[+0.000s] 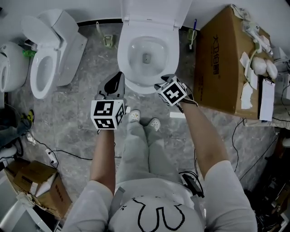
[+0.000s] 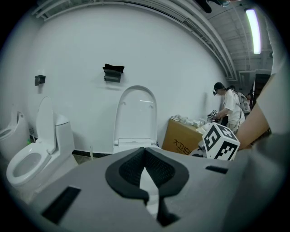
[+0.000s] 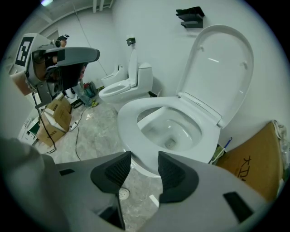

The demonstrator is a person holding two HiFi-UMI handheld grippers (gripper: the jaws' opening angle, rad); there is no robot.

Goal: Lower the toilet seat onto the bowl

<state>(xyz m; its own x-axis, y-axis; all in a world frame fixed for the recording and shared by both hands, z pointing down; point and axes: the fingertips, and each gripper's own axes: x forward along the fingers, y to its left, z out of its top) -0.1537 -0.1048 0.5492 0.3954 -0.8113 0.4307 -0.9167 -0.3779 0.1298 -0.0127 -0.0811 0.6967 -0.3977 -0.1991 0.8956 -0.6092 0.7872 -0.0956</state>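
The white toilet stands straight ahead with its seat (image 1: 125, 56) lying flat on the bowl and its lid (image 1: 149, 12) raised against the wall. In the right gripper view the seat (image 3: 130, 118) rings the bowl and the lid (image 3: 223, 59) stands upright behind it. My left gripper (image 1: 118, 80) hovers just off the bowl's front left; its jaws (image 2: 145, 152) meet at the tips and hold nothing. Off the front right rim my right gripper (image 1: 164, 81) stands open, with an empty gap (image 3: 144, 165) between its pads. Neither gripper touches the toilet.
A second toilet (image 1: 45, 59) with its seat up stands at the left. A large cardboard box (image 1: 222, 59) is close on the right. Cables (image 1: 50, 152) and a smaller box (image 1: 36, 181) lie on the floor at the lower left. Another person (image 2: 229, 108) stands far off.
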